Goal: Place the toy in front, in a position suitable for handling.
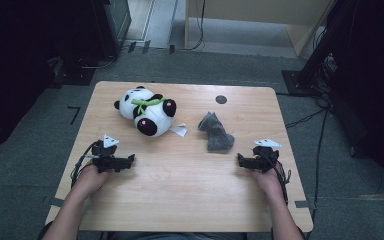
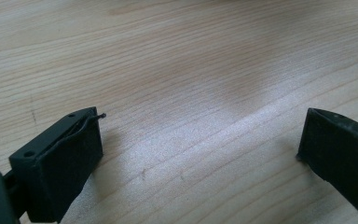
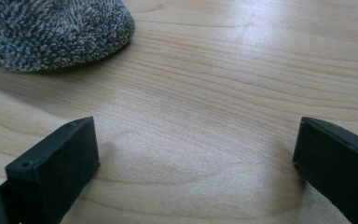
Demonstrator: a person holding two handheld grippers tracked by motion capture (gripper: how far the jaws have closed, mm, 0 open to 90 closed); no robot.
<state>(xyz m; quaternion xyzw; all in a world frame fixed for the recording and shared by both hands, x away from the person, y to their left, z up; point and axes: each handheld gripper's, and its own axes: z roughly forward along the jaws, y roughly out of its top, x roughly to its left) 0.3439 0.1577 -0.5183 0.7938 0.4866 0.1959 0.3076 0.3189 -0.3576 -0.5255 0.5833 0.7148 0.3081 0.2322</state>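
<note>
High view dim and soft, floor corners near black; table [image 1: 180, 185] evenly lit from above, faint shadows. Both gripper views bright and sharp up close, mild glare sheen on the wood, far edge blurred.

From my end there's a panda plush [image 1: 146, 110] lying on its side toward the far left of the wooden table [image 1: 180, 190], with a little white tag [image 1: 179, 130] sticking out just beside it. Small dark round spot [image 1: 221, 99] on the tabletop near the far edge, grey carpet floor [image 1: 30, 130] all around.
</note>
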